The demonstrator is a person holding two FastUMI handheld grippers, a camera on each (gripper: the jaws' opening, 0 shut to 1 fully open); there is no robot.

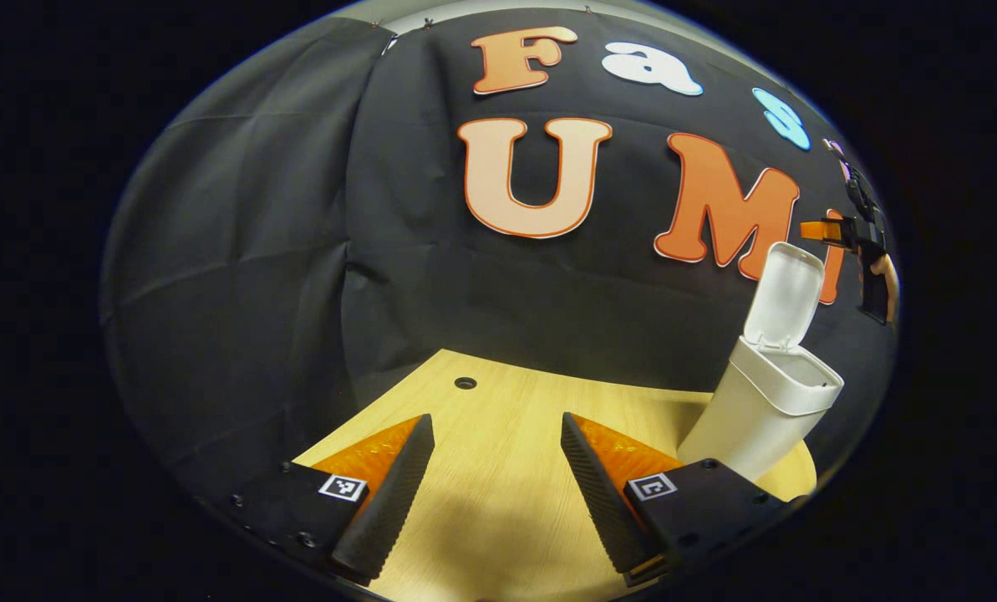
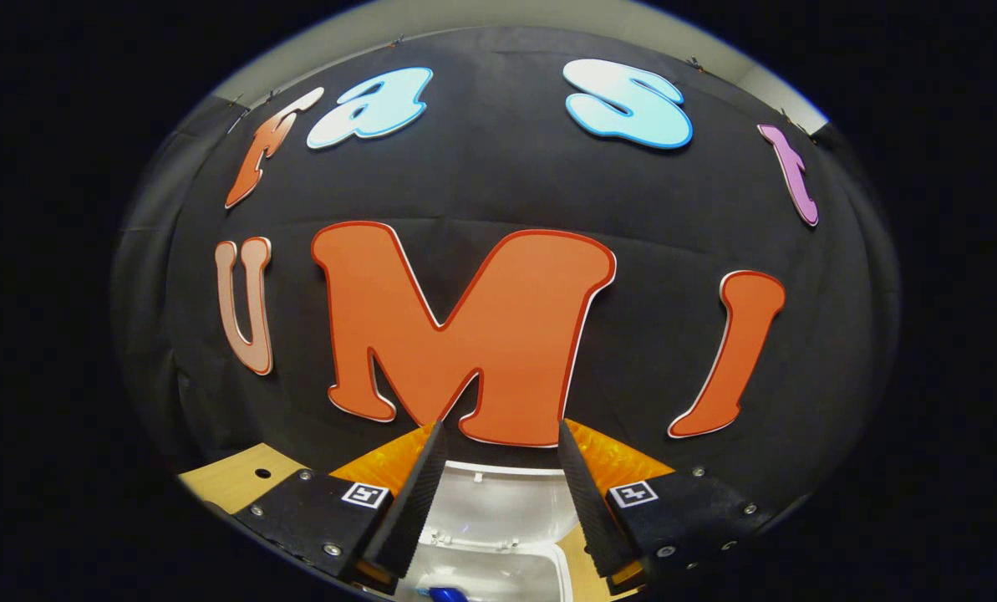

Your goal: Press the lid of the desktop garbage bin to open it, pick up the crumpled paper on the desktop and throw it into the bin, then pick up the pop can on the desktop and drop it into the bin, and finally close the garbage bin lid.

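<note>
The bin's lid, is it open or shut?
Open: the lid stands tilted up behind the white bin, leaving its mouth uncovered.

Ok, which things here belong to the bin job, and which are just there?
Job things: garbage bin, its lid standing open, right gripper open above the bin, left gripper open over the table.

Just there: wooden table, its small hole.

Each gripper, the left gripper [image 1: 495, 435] and the right gripper [image 2: 498, 439], was built with two tapering fingers ridged along their inner faces, mounted on black blocks fastened with silver screws and marked with small square black-and-white tags.
</note>
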